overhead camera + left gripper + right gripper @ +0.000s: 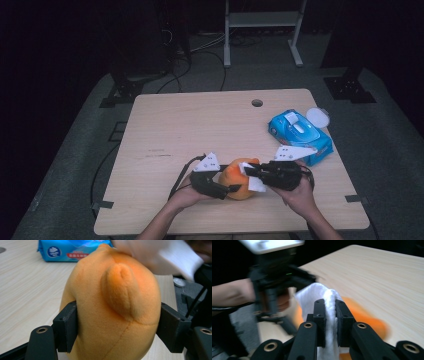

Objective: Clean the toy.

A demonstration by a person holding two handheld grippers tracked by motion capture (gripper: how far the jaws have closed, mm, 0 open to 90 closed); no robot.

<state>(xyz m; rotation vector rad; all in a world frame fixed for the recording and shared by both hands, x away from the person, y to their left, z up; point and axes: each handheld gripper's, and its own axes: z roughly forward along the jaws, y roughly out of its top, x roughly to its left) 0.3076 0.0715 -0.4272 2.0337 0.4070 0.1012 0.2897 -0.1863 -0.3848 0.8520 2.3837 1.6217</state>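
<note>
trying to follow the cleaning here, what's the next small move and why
Probably drag the wipe across the top of the toy. The right tongs are shut on the folded wipe, which sits at the toy's upper side, and the left tongs clamp the toy from both sides, so it looks steady enough to rub.

Left claw [231,189] clamped on load; right claw [248,171] pinched tight, both low, facing inward.

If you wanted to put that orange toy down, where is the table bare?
The whole left half and middle of the table lie bare, back to the small hole. The right side holds the blue wipes pack. The front middle is crowded by both grippers, the left and the right, around the toy.
</note>
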